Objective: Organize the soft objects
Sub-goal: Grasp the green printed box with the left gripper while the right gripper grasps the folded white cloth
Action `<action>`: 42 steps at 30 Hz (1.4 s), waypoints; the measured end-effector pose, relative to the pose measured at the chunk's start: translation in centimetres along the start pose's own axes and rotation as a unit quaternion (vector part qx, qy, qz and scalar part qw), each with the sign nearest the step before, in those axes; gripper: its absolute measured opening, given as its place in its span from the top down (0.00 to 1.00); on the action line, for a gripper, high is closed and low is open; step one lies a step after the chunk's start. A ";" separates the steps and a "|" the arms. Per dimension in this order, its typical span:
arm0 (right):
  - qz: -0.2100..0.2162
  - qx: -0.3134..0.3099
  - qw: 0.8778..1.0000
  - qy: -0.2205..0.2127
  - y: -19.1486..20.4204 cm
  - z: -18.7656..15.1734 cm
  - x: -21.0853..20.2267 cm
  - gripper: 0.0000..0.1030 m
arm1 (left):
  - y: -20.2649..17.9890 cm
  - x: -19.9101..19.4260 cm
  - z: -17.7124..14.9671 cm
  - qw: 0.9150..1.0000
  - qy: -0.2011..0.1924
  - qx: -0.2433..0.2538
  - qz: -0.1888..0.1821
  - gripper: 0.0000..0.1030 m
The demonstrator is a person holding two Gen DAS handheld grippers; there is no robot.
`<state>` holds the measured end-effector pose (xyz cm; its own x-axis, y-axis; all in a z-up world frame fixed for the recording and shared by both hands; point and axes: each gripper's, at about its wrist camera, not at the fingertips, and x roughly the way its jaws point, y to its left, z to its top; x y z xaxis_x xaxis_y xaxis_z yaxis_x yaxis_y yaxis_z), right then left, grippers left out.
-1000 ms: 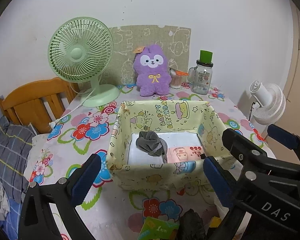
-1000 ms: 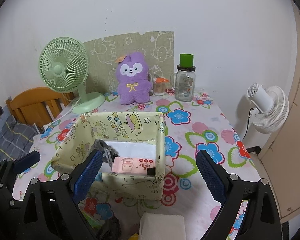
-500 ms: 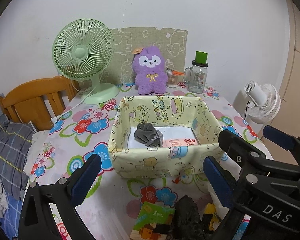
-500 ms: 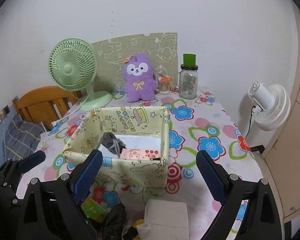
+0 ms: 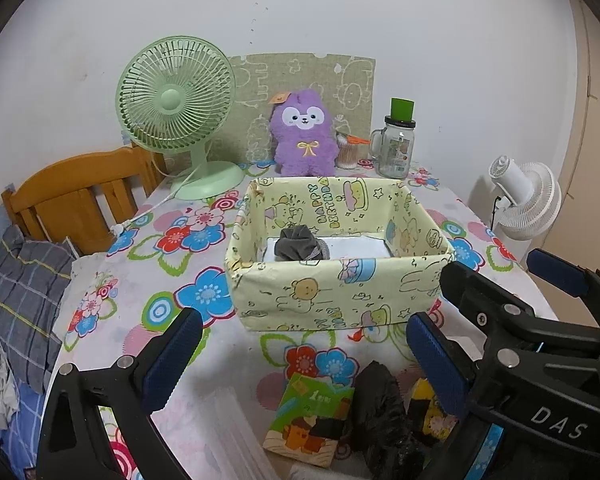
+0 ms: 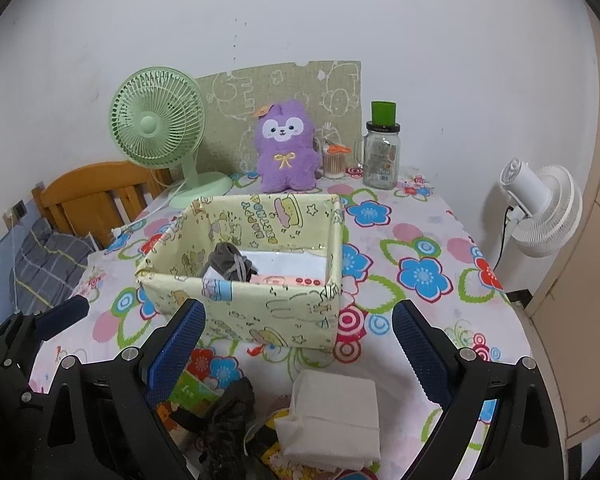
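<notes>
The surface (image 5: 100,304) has a cloth with coloured flowers. On its middle stands the box (image 5: 336,296), pale yellow with cartoon prints, open on top. Inside the box lies a grey sock (image 5: 300,244) at the left, on a white sheet, and in the right wrist view a pink pack (image 6: 288,280) lies just beside it.

Behind the box, near the wall, stand a green fan (image 5: 176,108), a purple plush (image 5: 304,136) and a glass jar (image 5: 396,148) with a green cap. A white fan (image 5: 524,200) is off the surface, to the right.

The left tool (image 5: 300,360) is held low over the near edge, pointing to the box. Its blue pads are wide apart and hold nothing. The right tool (image 6: 300,348) is held beside it in the same way, also wide open and empty.

Between the tools and the box lie a white folded cloth (image 6: 336,416), a dark sock (image 5: 380,408), a green card pack (image 5: 312,420) and a yellow thing (image 5: 432,412), close together.
</notes>
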<state>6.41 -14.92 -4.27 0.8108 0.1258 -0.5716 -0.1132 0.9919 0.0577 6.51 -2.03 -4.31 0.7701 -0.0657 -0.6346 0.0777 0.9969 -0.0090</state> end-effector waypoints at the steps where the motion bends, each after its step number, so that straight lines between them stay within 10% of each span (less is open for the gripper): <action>1: 0.001 0.000 1.000 0.001 0.0 -0.2 0.0 0.07 | 0.0 -0.1 -0.1 1.000 -0.001 0.000 0.002 0.00; 42: 0.000 -0.001 0.993 0.116 -0.3 -6.3 6.0 0.28 | 0.5 5.0 -6.1 0.996 0.090 0.012 0.007 0.15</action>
<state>7.67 -14.54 -12.91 0.6563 0.1182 -0.7452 -0.1140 0.9918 0.0570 6.55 -1.65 -12.26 0.6454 -0.0415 -0.7627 0.0852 0.9962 0.0179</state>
